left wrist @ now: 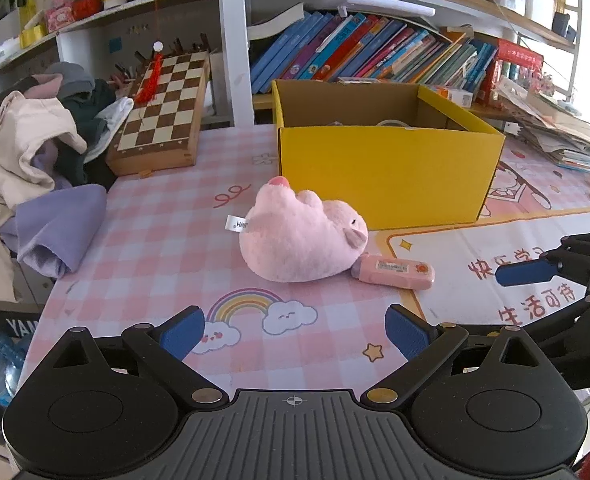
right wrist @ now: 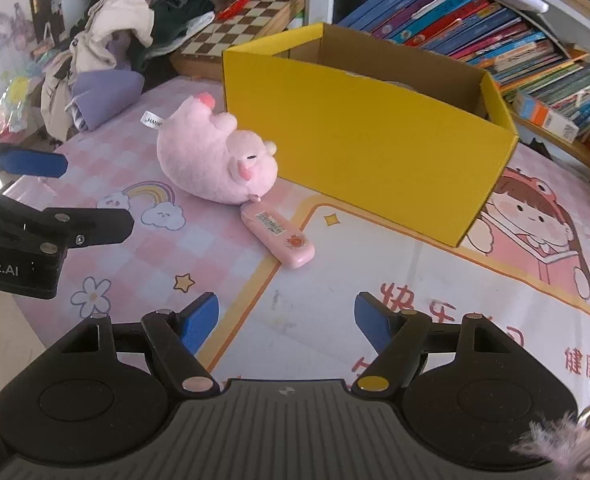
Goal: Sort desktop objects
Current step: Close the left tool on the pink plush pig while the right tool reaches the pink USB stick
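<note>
Desktop objects: one plush pig point(left wrist: 303, 236), one pink case point(left wrist: 395, 271); both tongs point(left wrist: 295, 332) point(right wrist: 287, 320) wide, empty.

We see the box point(left wrist: 387, 176) on the bench point(left wrist: 167, 248) | plush toy point(left wrist: 301, 236) before box | flat case point(left wrist: 395, 272) touching toy | chessboard point(left wrist: 163, 108) left of box | books point(left wrist: 367, 52) behind box

One plush pig point(left wrist: 303, 236), one pink case point(left wrist: 395, 271), one yellow box point(left wrist: 387, 176).
</note>
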`<state>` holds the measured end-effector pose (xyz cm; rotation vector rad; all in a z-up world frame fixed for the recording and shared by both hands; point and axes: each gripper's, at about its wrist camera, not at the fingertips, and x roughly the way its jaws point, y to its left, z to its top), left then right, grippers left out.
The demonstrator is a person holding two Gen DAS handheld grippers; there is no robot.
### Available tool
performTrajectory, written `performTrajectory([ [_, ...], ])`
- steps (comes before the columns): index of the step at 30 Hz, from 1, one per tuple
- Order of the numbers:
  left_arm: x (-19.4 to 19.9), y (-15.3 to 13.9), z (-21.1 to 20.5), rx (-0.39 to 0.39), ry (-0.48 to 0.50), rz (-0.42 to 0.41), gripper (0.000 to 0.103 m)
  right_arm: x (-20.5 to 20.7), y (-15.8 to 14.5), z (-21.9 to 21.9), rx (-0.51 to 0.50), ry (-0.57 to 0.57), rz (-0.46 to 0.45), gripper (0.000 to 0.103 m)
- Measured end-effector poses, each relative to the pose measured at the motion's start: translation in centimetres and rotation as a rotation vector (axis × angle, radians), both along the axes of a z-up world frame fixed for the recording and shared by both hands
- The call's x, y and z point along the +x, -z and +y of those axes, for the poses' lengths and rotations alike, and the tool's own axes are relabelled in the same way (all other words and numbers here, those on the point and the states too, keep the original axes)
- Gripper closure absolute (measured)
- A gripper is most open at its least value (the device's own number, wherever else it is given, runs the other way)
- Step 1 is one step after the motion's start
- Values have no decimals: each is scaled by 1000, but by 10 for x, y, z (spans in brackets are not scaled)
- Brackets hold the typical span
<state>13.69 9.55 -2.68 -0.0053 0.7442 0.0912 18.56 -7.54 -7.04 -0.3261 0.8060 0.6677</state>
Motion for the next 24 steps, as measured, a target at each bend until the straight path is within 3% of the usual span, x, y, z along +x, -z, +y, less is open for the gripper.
performTrajectory([
  [24,84,20,18,-110,-73,25,6,53,10,19,-27,-151,40,28],
])
